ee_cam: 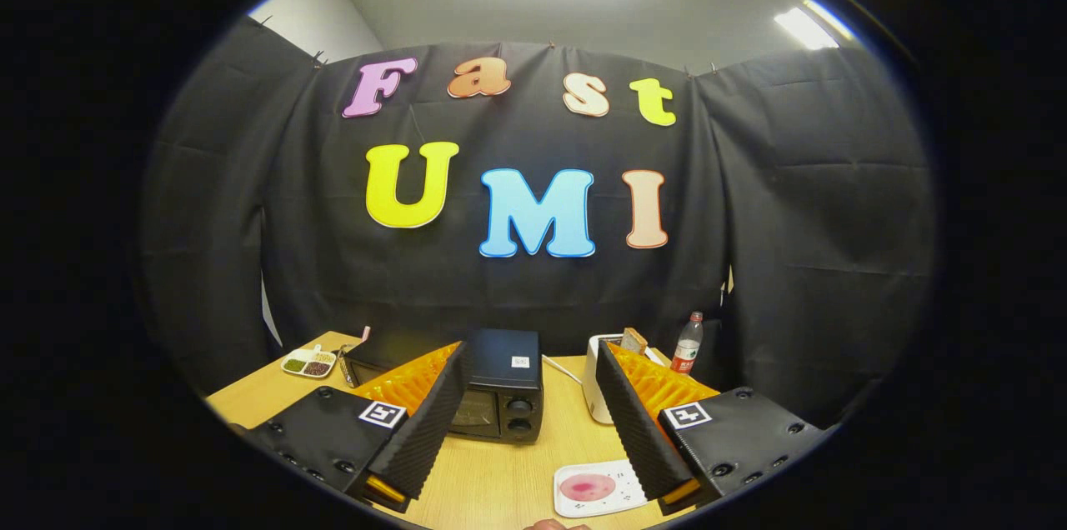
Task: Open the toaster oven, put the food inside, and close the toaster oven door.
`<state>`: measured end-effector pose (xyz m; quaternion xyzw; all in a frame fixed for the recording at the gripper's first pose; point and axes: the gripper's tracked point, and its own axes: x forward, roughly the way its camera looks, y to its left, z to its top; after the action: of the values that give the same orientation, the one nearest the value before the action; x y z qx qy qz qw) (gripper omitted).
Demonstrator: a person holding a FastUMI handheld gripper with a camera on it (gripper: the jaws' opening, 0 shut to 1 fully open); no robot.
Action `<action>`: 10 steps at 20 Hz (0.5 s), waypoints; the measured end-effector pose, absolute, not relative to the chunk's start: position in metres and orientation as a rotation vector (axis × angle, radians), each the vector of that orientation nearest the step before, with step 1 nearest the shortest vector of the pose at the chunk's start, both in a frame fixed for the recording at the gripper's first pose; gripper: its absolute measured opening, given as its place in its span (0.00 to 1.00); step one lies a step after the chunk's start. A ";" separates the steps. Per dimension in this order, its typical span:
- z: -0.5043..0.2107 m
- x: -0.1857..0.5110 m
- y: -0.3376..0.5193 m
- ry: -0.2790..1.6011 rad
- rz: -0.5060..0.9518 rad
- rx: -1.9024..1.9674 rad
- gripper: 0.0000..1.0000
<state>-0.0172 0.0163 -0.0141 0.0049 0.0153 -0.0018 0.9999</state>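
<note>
Toaster oven: black casing. Table: light wood grain. Plate: white, bearing pink food. Pop-up toaster: white. Bottle: clear, red cap.

The gripper fingers, spread apart, hide the toaster oven door's left part

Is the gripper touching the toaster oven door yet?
Apart. In the gripper view the open gripper hangs short of the toaster oven, bare table between.

No text is legible: square coded tags mark the wide-apart gripper; a tiny sticker tops the toaster oven.
</note>
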 end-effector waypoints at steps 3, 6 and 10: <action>-0.018 -0.014 0.021 0.052 0.000 0.009 0.96; -0.021 -0.004 0.031 0.076 0.002 0.006 0.96; -0.029 0.018 0.043 0.128 -0.027 0.005 0.97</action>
<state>0.0184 0.0433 -0.0287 0.0023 0.0642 -0.0134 0.9978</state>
